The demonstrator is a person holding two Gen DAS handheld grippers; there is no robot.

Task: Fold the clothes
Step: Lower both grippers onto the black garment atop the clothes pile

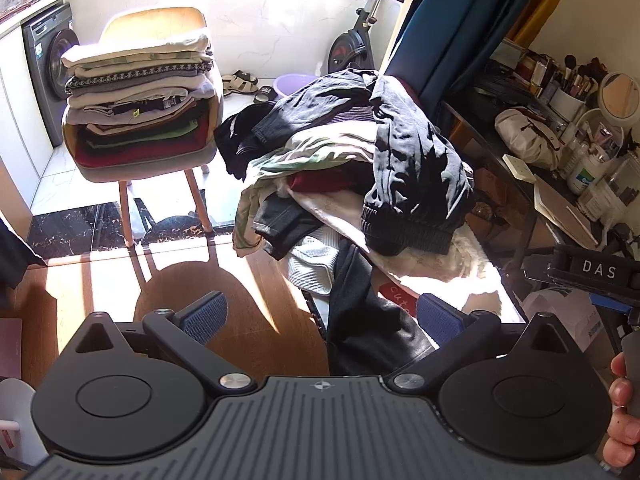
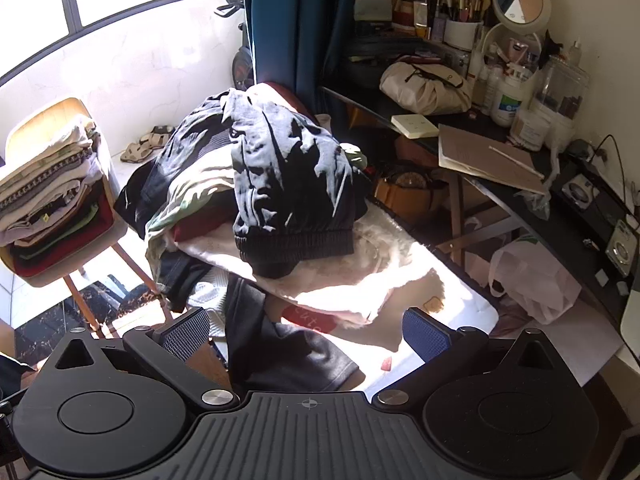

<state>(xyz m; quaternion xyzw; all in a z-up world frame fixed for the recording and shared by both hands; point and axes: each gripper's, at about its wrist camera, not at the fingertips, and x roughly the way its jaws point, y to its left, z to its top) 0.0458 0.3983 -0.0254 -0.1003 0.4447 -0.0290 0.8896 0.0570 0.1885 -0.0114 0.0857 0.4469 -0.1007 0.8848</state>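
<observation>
Left tongs (image 1: 320, 316): sitting released, gripping nothing.
Right tongs (image 2: 306, 336): sitting released, gripping nothing.
Heap of unfolded dark and pale clothes (image 2: 256, 184): lying ahead of both tongs.
Stack of folded garments (image 1: 140, 92): resting on beige wooden-legged chair (image 1: 160, 20).

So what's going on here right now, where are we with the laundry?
A person holds both grippers open and empty above the unfolded clothes pile; the left gripper and right gripper grasp nothing. A grey jacket with a black ribbed hem lies on top. A tall folded stack already fills the chair beside the pile.
</observation>
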